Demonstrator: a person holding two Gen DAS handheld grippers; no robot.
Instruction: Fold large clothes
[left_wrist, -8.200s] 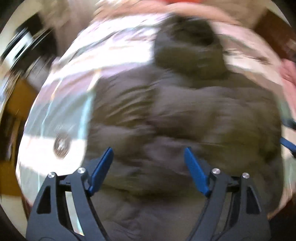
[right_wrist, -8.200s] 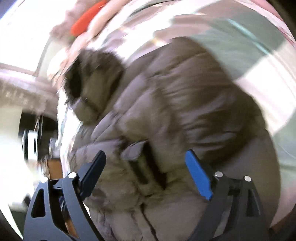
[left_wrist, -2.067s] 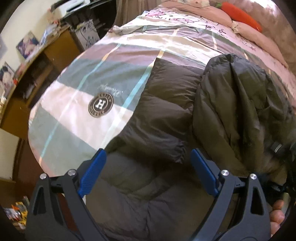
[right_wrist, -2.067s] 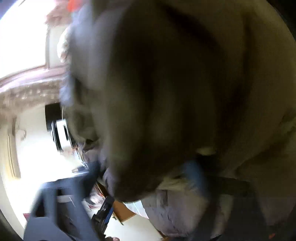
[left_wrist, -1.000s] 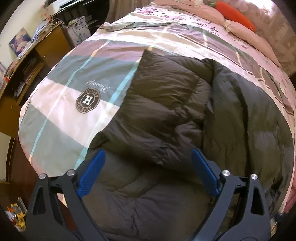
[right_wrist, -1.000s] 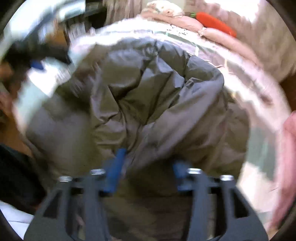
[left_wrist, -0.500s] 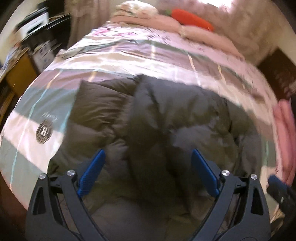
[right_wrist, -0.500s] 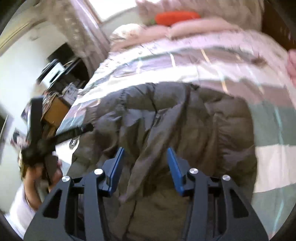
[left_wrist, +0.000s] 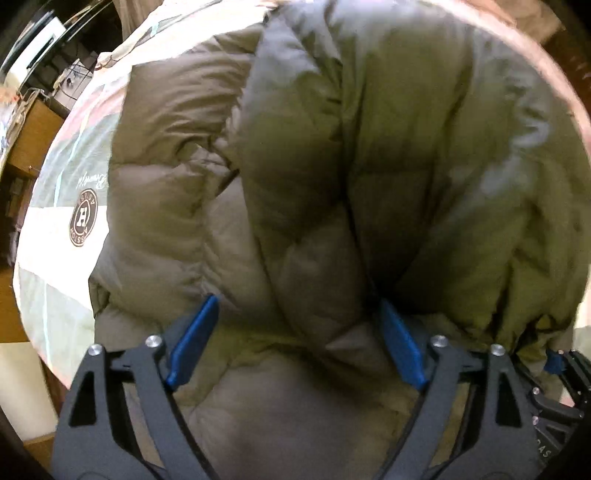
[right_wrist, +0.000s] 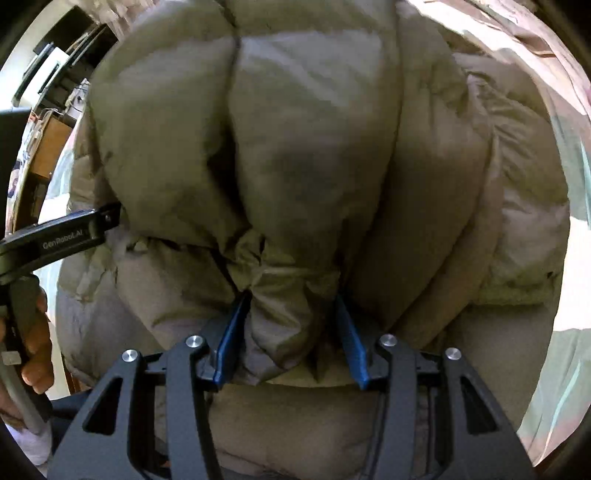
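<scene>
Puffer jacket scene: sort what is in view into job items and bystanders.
Job:
puffer jacket
right gripper, fingers pinching a jacket fold
left gripper, fingers spread wide

Lying about:
striped bedspread
round H logo
wooden desk

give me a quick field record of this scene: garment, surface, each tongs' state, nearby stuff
garment: puffy olive-brown quilted down jacket, bunched up in thick folds
surface: striped pastel bedspread with round dark H logo badge
left tongs: open, straddling a jacket fold
right tongs: closed on a bunched jacket fold
nearby: wooden desk beside the bed
fold status: not yet flat or neat
</scene>
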